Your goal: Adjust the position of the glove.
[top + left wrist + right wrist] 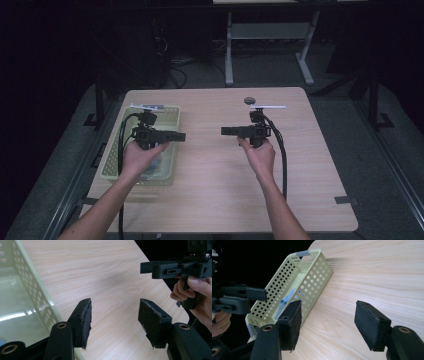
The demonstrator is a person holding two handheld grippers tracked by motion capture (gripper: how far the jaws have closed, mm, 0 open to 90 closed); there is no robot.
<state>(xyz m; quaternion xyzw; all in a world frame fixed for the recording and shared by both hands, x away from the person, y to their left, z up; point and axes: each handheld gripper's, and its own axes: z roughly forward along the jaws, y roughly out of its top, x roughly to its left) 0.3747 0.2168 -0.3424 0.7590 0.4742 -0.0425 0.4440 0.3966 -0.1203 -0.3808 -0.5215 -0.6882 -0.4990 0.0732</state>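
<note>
Basket (312, 277): pale-green perforated plastic, oblong; wood-grain table (215, 190); fingers w/ black foam.

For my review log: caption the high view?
Left gripper over the yellow basket, right gripper above the table.

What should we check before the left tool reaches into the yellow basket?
1. Left tool open: ok, jaws apart with nothing between them.
2. Right tool open: ok, nothing between its jaws.
3. Left tool above the basket: ok in the high view.
4. Something to grab: a blue thing lies inside; what it is, cannot tell.
5. Tools apart from each other: ok, bare table between them.
6. Cables clear: cannot tell.
</note>
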